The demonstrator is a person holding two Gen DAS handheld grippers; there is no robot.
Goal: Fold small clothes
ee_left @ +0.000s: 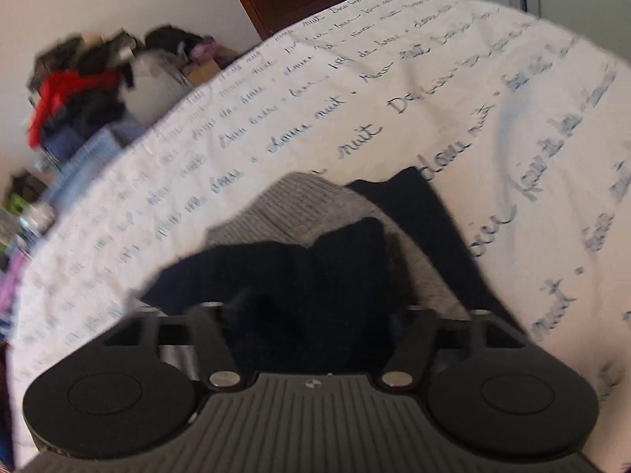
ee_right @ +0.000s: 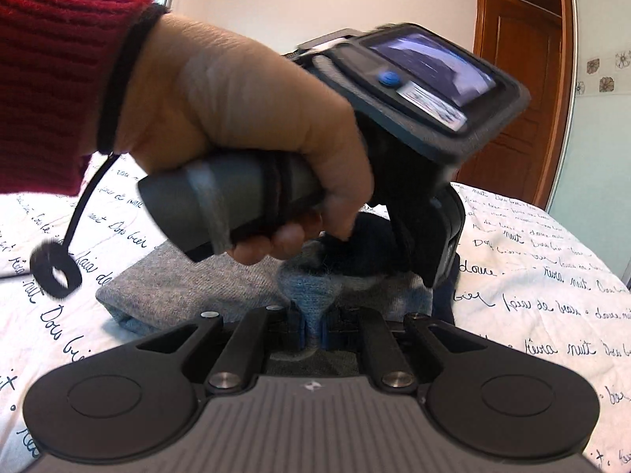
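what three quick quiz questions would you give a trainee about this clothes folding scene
1. True or false: the right gripper is shut on the grey knit garment.
2. What colour is the sleeve above the left hand? A red, B green, C white.
3. Fill in: the bed cover is white with ___ handwriting printed on it.

Key: 1 true; 2 A; 3 blue.
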